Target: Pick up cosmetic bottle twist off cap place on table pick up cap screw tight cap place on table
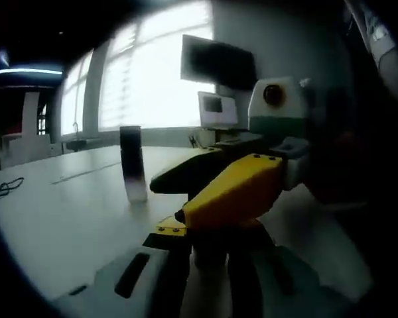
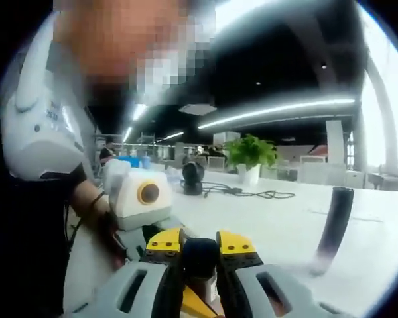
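While low, right tool [image 2: 200, 255] on cap [image 2: 200, 253]

grippers: yellow/black jaws, grey bodies | person [image 2: 46, 132]: white short-sleeve top

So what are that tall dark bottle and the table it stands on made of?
The bottle looks like plastic or glass: glossy dark top fading to a clear, frosted base. Either material fits. The table seems a smooth white laminate, matte, with soft window glare across it.

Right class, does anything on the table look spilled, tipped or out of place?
Nothing stands out: the cosmetic bottle stands upright on the white table, with no spill around it. A cable lies loose farther off.
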{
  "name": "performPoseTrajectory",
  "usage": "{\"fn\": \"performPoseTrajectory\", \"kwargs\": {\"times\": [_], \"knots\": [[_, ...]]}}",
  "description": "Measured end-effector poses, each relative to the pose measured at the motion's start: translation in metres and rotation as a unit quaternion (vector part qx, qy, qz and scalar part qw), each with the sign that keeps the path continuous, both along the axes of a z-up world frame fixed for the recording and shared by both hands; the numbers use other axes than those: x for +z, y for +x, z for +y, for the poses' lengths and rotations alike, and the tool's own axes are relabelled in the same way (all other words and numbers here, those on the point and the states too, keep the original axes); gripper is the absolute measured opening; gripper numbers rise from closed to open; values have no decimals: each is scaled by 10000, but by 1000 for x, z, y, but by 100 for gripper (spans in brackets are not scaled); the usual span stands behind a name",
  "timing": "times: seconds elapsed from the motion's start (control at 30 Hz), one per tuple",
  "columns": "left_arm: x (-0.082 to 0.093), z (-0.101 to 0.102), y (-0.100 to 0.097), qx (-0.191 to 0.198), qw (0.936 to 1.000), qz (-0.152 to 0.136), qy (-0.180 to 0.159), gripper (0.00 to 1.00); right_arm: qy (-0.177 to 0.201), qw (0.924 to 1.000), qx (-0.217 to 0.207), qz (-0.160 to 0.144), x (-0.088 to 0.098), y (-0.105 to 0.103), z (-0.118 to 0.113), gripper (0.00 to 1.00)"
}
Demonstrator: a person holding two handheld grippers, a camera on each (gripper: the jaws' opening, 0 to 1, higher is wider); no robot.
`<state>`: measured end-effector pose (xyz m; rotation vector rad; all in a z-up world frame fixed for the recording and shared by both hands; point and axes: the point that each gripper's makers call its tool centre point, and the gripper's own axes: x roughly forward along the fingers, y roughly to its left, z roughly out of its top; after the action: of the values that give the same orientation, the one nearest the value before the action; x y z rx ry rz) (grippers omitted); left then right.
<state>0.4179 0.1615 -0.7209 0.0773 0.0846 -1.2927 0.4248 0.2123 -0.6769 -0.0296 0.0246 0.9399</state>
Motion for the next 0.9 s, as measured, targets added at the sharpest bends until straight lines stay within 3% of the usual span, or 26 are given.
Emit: {"fn": "performPoseTrajectory", "kwargs": {"times": [0.13, 0.43, 0.57, 0.9], "knots": [[6, 0, -4, -115, 9998, -5, -166, 10, 45, 9991, 423, 92, 4, -5, 2, 12], [-4, -4, -8, -265, 9996, 101, 73, 10, -151, 9896, 1402, 303, -6, -12, 3, 12], [-2, -5, -12, -356, 9993, 69, 24, 10, -141, 9820, 1854, 332, -3, -18, 5, 12], [18, -4, -33, -944, 9941, 136, -525, 10, -162, 9594, 2788, 399, 13, -39, 11, 12]]}}
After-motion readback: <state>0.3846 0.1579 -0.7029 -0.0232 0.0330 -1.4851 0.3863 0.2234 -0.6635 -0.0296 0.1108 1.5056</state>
